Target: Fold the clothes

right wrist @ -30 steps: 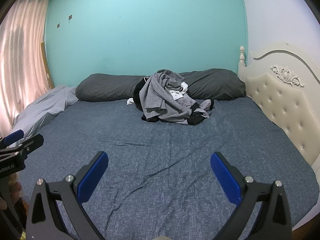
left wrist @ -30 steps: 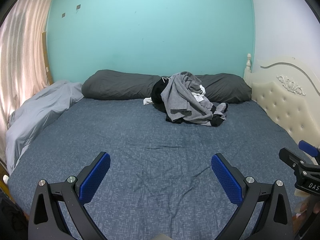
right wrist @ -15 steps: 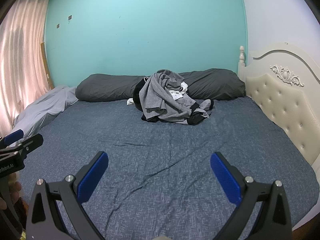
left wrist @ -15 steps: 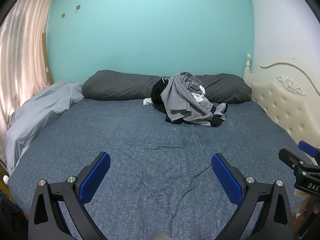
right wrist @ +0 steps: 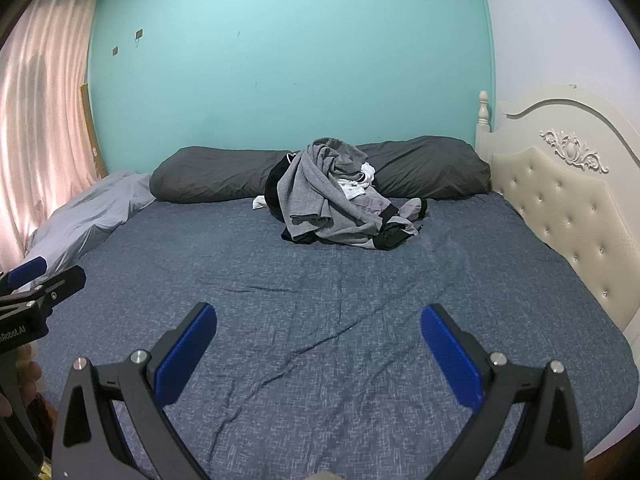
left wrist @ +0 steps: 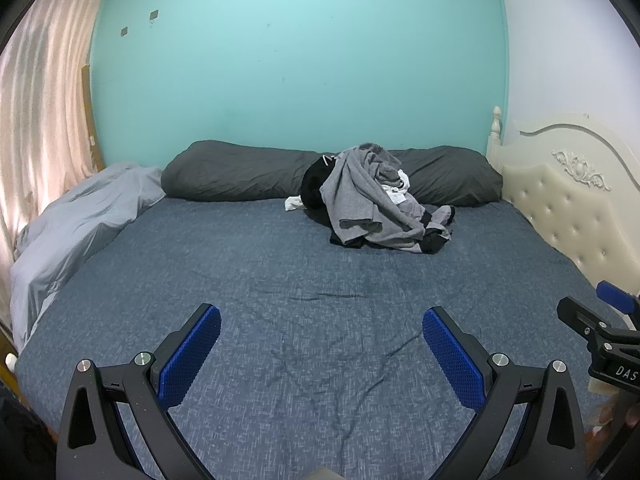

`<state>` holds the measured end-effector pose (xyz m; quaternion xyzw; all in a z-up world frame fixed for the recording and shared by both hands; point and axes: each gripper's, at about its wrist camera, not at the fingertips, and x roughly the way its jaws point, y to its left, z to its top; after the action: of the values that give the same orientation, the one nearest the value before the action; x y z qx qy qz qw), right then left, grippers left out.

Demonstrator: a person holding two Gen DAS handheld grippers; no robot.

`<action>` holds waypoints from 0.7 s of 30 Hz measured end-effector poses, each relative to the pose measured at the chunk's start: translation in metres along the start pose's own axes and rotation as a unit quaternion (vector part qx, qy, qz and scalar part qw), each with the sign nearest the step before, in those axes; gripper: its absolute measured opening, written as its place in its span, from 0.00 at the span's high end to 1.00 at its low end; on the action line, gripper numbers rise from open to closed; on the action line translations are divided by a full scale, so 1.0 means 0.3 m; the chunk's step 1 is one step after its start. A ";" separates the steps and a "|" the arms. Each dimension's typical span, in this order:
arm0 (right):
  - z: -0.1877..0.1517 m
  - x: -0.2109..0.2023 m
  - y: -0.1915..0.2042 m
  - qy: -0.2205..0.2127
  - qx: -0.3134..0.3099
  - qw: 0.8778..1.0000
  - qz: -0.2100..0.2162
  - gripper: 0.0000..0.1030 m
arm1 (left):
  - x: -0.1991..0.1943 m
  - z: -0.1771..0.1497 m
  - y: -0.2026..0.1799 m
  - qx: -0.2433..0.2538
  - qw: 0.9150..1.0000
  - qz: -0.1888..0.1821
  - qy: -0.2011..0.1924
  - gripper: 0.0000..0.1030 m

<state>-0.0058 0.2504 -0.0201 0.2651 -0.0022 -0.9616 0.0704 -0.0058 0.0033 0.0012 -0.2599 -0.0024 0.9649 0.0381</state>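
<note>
A heap of clothes (left wrist: pixel 372 200), grey on top with black and white pieces, lies at the far side of the bed against the dark pillow; the same heap of clothes (right wrist: pixel 332 200) shows in the right wrist view. My left gripper (left wrist: pixel 320 314) hangs open over the near part of the blue sheet, nothing between its blue pads. My right gripper (right wrist: pixel 318 312) is open too and holds nothing. Both are far short of the heap. The right gripper's tip (left wrist: pixel 600 320) shows at the left view's right edge.
The bed's blue sheet (left wrist: pixel 280 272) lies wrinkled near me. A long dark grey pillow (left wrist: pixel 240 172) runs along the teal wall. A light grey duvet (left wrist: pixel 80 224) is bunched at the left by the pink curtain (left wrist: pixel 36 120). A cream padded headboard (right wrist: pixel 560 200) stands at the right.
</note>
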 end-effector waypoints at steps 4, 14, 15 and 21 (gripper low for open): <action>0.004 0.030 -0.007 0.005 0.005 1.000 0.001 0.00 | 0.032 0.011 0.011 -0.002 1.000 -0.001 0.004 0.00; 0.055 0.177 -0.048 0.016 0.006 1.000 -0.003 0.00 | 0.168 0.042 0.042 -0.009 1.000 0.000 0.016 0.00; 0.063 0.195 -0.053 0.015 0.005 1.000 -0.003 0.00 | 0.185 0.046 0.042 -0.009 1.000 0.000 0.018 0.00; 0.115 0.337 -0.066 0.021 -0.010 1.000 0.003 0.00 | 0.316 0.090 0.050 -0.013 1.000 -0.001 0.026 0.00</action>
<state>-0.1120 0.2551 -0.0429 0.2846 0.0083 -0.9556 0.0755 -0.1022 -0.0042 -0.0234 -0.2857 -0.0143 0.9575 0.0359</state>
